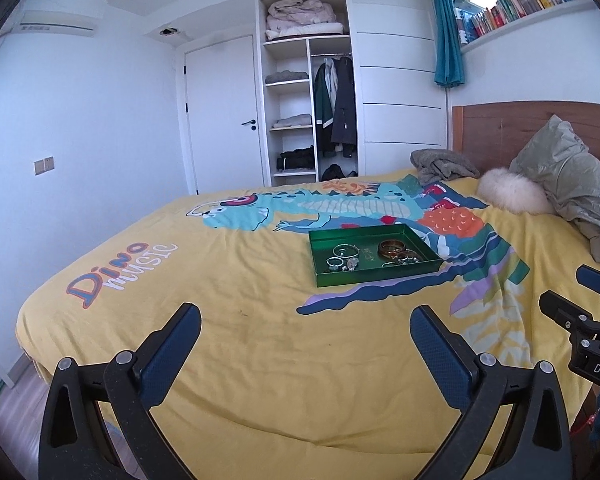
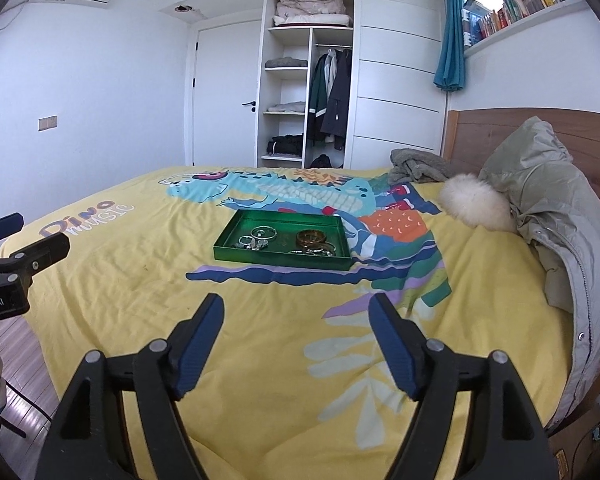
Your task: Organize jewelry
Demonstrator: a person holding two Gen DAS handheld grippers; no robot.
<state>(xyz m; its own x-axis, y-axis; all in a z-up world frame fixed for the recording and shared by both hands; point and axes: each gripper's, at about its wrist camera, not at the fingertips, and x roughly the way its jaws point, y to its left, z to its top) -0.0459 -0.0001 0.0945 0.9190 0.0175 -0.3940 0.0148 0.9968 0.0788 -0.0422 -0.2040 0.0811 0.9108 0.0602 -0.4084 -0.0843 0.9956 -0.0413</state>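
Note:
A green tray (image 1: 380,274) lies on the yellow dinosaur bedspread (image 1: 240,280) and holds silver rings and bangles (image 1: 342,258) on its left and an amber bangle (image 1: 392,248) with more bracelets on its right. The tray also shows in the right wrist view (image 2: 276,262), with the silver pieces (image 2: 256,240) and the amber bangle (image 2: 311,237). My left gripper (image 1: 306,316) is open and empty, well short of the tray. My right gripper (image 2: 296,308) is open and empty, also short of the tray. Each gripper's body shows at the edge of the other's view.
A grey-green jacket (image 2: 556,216) and a white fur piece (image 2: 476,204) lie near the wooden headboard (image 2: 580,128). A grey cloth (image 2: 416,168) sits at the far side. An open wardrobe (image 2: 308,72) and a door stand behind the bed.

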